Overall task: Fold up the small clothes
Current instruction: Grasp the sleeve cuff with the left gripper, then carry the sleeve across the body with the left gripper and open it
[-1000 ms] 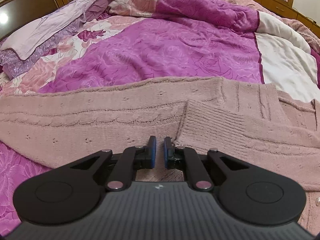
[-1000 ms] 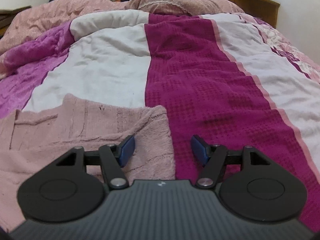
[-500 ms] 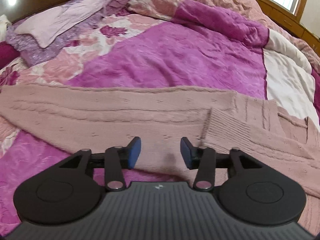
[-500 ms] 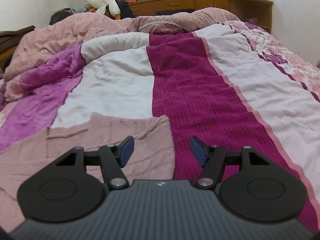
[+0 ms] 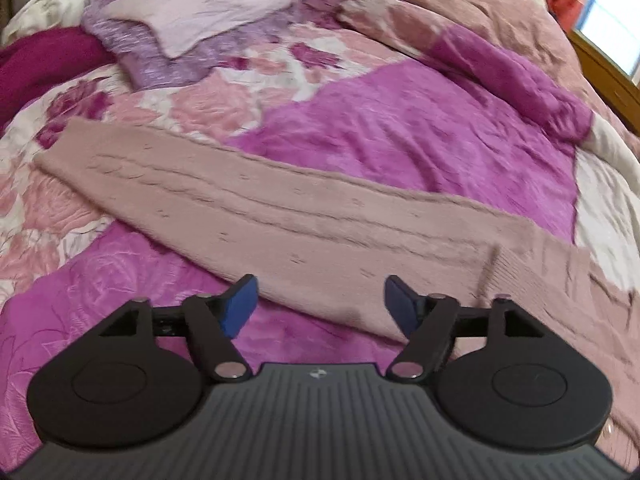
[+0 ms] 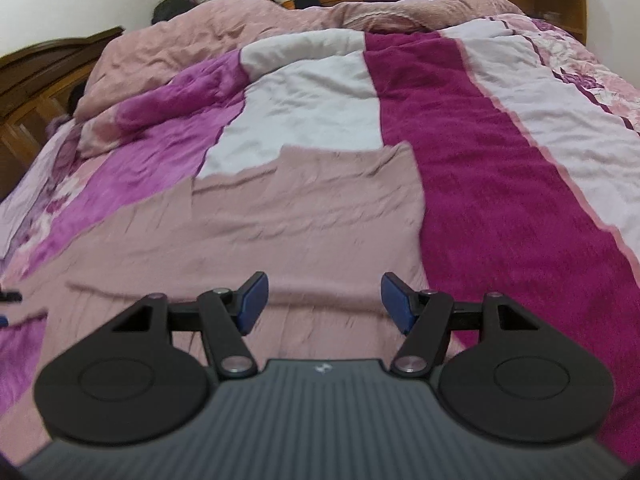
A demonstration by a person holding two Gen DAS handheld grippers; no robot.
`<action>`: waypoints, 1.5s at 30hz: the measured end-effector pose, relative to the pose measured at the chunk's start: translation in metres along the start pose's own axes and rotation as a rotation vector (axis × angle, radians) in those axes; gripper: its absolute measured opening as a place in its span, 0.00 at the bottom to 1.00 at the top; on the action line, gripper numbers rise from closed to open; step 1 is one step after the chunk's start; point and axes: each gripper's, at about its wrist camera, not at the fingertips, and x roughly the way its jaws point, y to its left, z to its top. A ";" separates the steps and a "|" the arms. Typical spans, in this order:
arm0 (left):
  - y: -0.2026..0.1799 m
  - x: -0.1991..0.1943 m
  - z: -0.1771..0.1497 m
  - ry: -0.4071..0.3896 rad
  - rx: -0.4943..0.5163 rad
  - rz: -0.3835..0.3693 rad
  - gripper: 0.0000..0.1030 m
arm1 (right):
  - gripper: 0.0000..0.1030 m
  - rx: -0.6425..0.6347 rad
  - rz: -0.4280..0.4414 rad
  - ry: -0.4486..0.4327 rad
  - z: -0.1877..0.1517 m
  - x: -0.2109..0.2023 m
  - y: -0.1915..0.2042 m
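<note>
Jaws are opening on the left gripper (image 5: 320, 306) and gaping empty on the right gripper (image 6: 324, 300), both hovering over the dusty-pink knitted cardigan (image 5: 304, 224) lying across the magenta-and-white quilted bed (image 6: 500, 184).

- The right gripper (image 6: 324, 300) hung with jaws apart, nothing between them.
- A pink knit garment (image 6: 304, 216) lay flat at 12 o'clock on the bedspread (image 6: 500, 184).

My left gripper (image 5: 319, 307) and right gripper (image 6: 324, 302) look alike: blue pads on black linkage arms with silver pivot screws, two round black discs either side, and a ribbed dark grey body bearing a small pale logo.
</note>
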 end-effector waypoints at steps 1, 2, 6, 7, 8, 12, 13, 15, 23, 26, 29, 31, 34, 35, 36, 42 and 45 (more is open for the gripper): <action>0.005 0.002 0.002 -0.008 -0.023 0.012 0.80 | 0.63 -0.007 -0.003 0.001 -0.005 -0.002 0.003; 0.011 0.004 0.003 -0.016 -0.052 0.020 0.81 | 0.63 -0.012 -0.005 0.003 -0.010 -0.004 0.005; 0.043 0.018 0.010 -0.018 -0.228 -0.005 0.81 | 0.63 -0.021 -0.014 0.013 -0.028 -0.007 0.013; 0.051 0.022 0.011 -0.013 -0.286 -0.019 0.81 | 0.63 -0.021 -0.017 0.016 -0.031 -0.007 0.013; 0.059 0.025 0.011 -0.010 -0.338 -0.033 0.81 | 0.63 -0.018 -0.018 0.022 -0.034 -0.007 0.013; 0.079 0.037 0.013 -0.031 -0.476 -0.080 0.81 | 0.63 0.007 -0.032 0.040 -0.042 -0.004 0.011; 0.082 0.039 0.013 -0.037 -0.496 -0.089 0.81 | 0.63 0.012 -0.031 0.042 -0.044 -0.003 0.011; 0.087 0.042 0.014 -0.043 -0.521 -0.104 0.82 | 0.63 0.020 -0.028 0.045 -0.047 -0.003 0.012; 0.093 0.053 0.023 -0.106 -0.489 -0.109 0.57 | 0.63 0.027 -0.029 0.047 -0.054 0.000 0.016; 0.098 0.056 0.025 -0.103 -0.473 -0.101 0.22 | 0.63 0.031 -0.030 0.044 -0.055 0.000 0.016; 0.106 0.052 0.023 -0.127 -0.505 -0.158 0.13 | 0.63 0.040 -0.028 0.042 -0.055 0.001 0.014; 0.106 0.045 0.022 -0.162 -0.501 -0.197 0.12 | 0.63 0.046 -0.027 0.041 -0.055 0.001 0.013; 0.098 0.031 0.024 -0.206 -0.463 -0.273 0.11 | 0.63 0.057 -0.021 0.036 -0.054 0.000 0.011; 0.094 0.026 0.026 -0.217 -0.454 -0.307 0.11 | 0.63 0.064 -0.018 0.033 -0.054 0.000 0.010; 0.089 0.021 0.027 -0.226 -0.446 -0.350 0.11 | 0.63 0.070 -0.015 0.033 -0.054 0.000 0.009; 0.051 -0.013 0.034 -0.280 -0.362 -0.536 0.11 | 0.63 0.093 -0.009 0.013 -0.053 -0.004 0.006; 0.022 -0.031 0.035 -0.302 -0.282 -0.596 0.11 | 0.63 0.104 -0.015 -0.001 -0.053 -0.006 0.004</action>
